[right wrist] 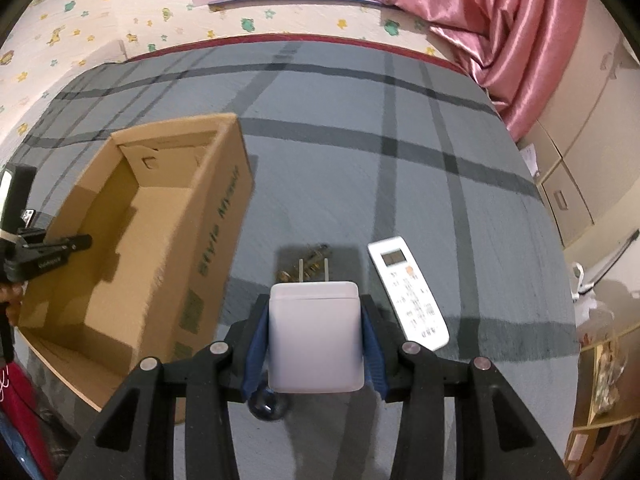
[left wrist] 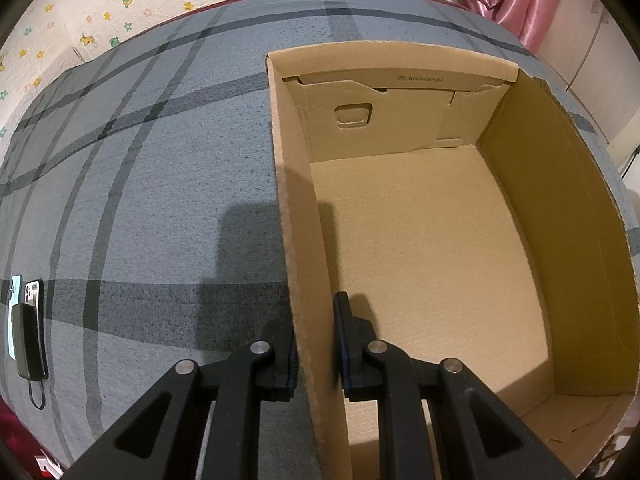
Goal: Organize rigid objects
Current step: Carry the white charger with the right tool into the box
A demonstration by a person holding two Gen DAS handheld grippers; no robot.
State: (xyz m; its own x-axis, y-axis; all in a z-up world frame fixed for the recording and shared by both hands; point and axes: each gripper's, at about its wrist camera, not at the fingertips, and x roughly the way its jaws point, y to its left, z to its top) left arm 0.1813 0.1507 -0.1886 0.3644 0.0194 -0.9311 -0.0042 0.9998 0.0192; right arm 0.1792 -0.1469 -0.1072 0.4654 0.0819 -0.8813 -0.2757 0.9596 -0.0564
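Note:
An open, empty cardboard box point(left wrist: 432, 248) sits on the grey plaid bedspread; it also shows at the left of the right wrist view point(right wrist: 120, 248). My left gripper point(left wrist: 316, 344) straddles the box's left wall, one finger outside and one inside, pinching it. My right gripper point(right wrist: 316, 340) is shut on a white wall charger point(right wrist: 316, 340), prongs pointing forward, held above the bedspread to the right of the box. A white remote control point(right wrist: 408, 292) lies just right of the charger. A bunch of keys point(right wrist: 308, 264) lies beyond the charger's prongs.
Two phones and a dark power bank with a cable point(left wrist: 28, 328) lie at the bedspread's left edge. A pink curtain point(right wrist: 500, 40) hangs at the far right, with cabinets point(right wrist: 580, 160) beside it. The left gripper shows at the left edge of the right wrist view point(right wrist: 48, 252).

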